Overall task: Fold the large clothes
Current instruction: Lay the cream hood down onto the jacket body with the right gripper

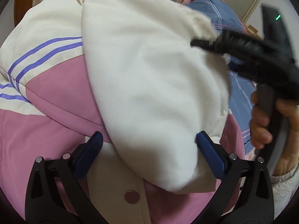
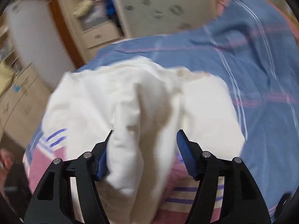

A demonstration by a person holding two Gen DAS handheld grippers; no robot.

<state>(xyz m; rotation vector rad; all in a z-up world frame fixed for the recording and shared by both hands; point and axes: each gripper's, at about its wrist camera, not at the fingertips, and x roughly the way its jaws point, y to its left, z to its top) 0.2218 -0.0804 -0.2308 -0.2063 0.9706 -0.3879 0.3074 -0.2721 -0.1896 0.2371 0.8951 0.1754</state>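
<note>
Left wrist view, left to right. Your left tool (image 1: 149,140) sits at the lower middle, blue pads spread wide; the right pad (image 1: 209,153) touches the edge of a white padded fold, the left pad stands clear of it, so nothing is pinched. The jacket (image 1: 61,100) fills the left and centre: pink panels, cream yoke with purple stripes at the left edge, a pink snap button (image 1: 132,197) at lower centre. The white lining fold (image 1: 149,74) lies over the jacket's middle. At upper right your right tool (image 1: 214,43) reaches in from the side, blurred, its tips at the fold's upper edge; from here you cannot tell how its jaws stand. Your right hand (image 1: 261,123) grips its handle at the right edge. The blue striped bedspread (image 1: 218,13) shows behind.

Right wrist view, left to right, heavily blurred. Only here: a wooden cabinet with drawers (image 2: 99,33) at upper left, and more drawers (image 2: 18,100) down the left side. The jacket's purple stripes (image 2: 56,138) peek out at lower left. Your right tool (image 2: 144,140) at lower centre has pads spread apart, with a white ridge of lining (image 2: 130,130) between them, brushing the left pad, not clamped. The bedspread (image 2: 252,65) covers the right half, which shows the jacket lying on the bed.
</note>
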